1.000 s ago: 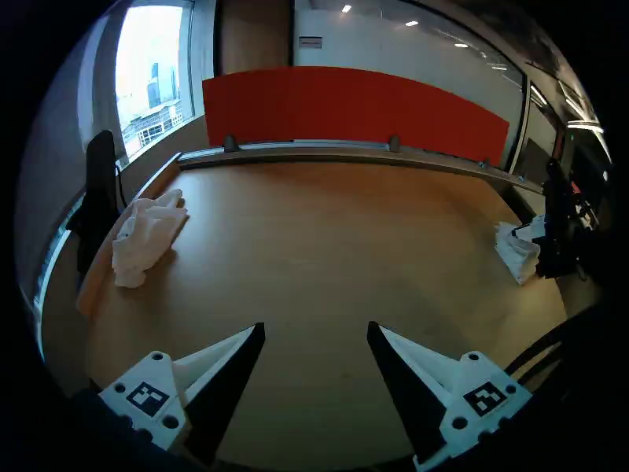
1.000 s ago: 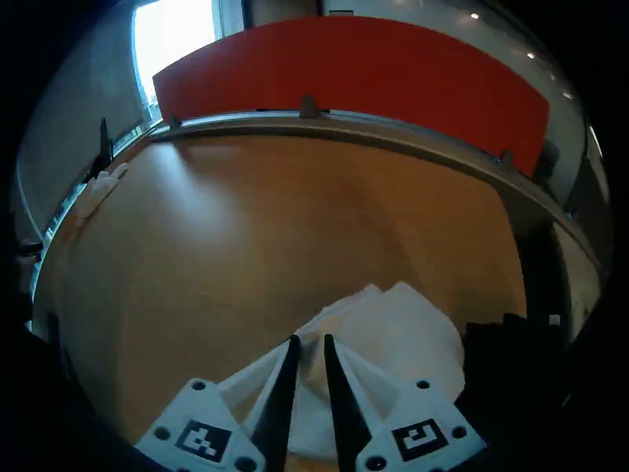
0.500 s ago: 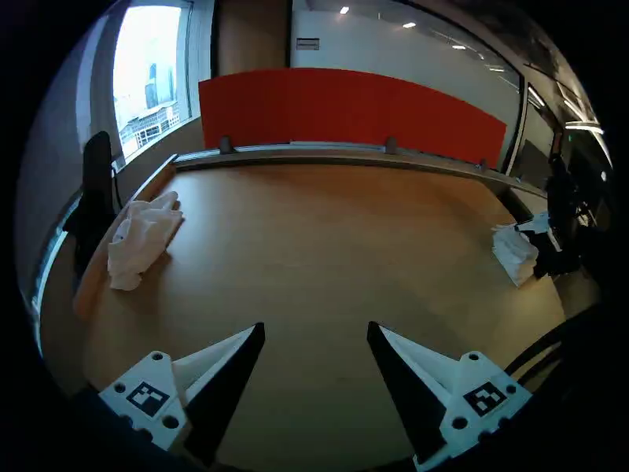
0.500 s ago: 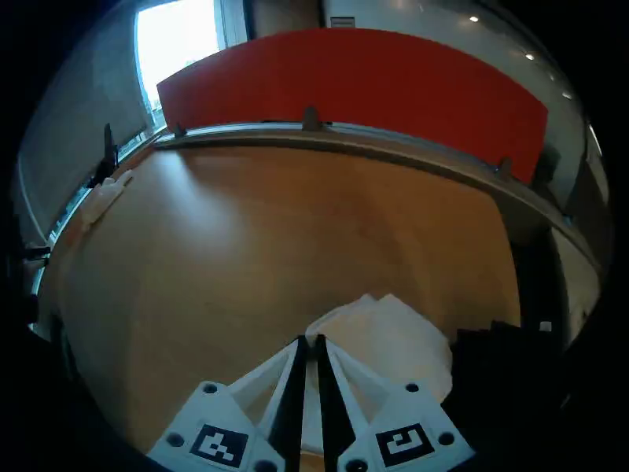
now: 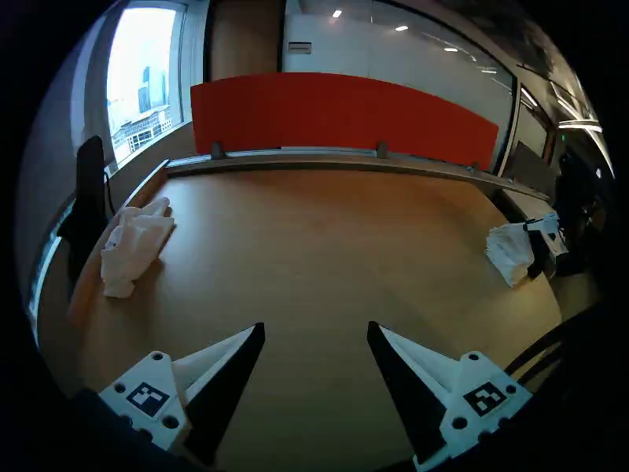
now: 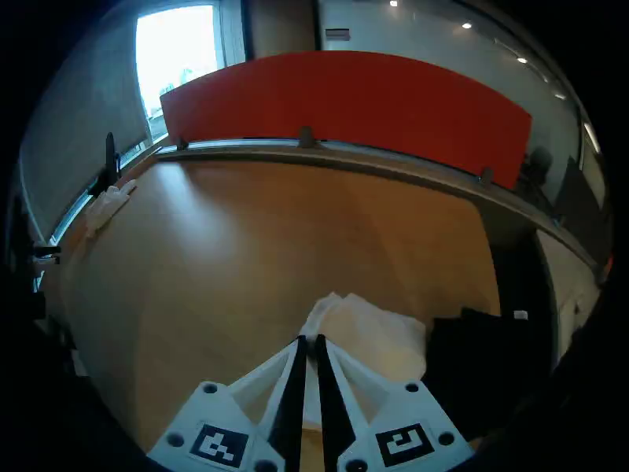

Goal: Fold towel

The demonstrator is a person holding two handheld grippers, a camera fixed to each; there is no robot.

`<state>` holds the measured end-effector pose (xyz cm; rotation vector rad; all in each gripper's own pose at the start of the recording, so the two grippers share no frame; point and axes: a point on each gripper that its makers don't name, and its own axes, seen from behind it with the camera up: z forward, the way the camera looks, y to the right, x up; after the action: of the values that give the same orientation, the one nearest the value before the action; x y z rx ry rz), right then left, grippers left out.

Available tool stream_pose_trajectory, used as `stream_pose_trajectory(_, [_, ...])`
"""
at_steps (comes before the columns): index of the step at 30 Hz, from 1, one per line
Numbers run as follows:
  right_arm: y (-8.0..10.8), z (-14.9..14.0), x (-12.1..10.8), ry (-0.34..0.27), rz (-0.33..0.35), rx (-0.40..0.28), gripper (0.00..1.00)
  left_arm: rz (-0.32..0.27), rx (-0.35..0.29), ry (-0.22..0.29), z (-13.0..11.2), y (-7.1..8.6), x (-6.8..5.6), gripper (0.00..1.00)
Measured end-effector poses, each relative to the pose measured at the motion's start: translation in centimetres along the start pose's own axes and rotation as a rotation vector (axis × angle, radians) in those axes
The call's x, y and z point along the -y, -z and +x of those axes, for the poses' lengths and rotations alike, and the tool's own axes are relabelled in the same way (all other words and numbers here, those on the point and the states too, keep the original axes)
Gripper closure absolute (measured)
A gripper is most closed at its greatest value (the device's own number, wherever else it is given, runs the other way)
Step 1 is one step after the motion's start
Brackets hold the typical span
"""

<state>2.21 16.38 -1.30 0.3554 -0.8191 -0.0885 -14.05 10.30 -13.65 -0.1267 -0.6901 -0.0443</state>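
Wood bench (image 5: 314,236), red divider (image 5: 338,110) along its far edge. Left claw (image 5: 314,325): fingers wide apart, over the wood at the near side. Right claw (image 6: 310,340): fingers together, clamped on an edge of the white towel (image 6: 369,334), which is bunched near the bench's right edge. Left gripper view catches that pinch from the side, far right. Second towel (image 5: 130,248) lies crumpled at the left edge, well apart from both claws.
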Motion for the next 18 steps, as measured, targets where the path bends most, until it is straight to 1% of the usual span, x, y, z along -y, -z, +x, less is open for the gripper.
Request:
stream_pose_trajectory(4, [0.8,-1.0,0.7,-0.009,0.008,-0.002,0.91,-0.005,-0.002,-0.006,0.0,0.1,0.0,0.03])
stream_pose_trajectory(9, [1.0,-2.8,1.6,-0.018,0.025,0.013,0.91,-0.01,-0.004,-0.012,0.1,0.2,-0.1,0.03])
stream_pose_trajectory(15, [-0.3,-5.8,2.2,-0.025,0.033,0.069,0.91,-0.011,0.0,-0.016,-0.1,0.3,-0.2,0.03])
stream_pose_trajectory(18, [-0.9,-6.8,2.2,-0.031,0.031,0.087,0.91,-0.01,-0.001,-0.02,-0.1,0.4,0.0,0.03])
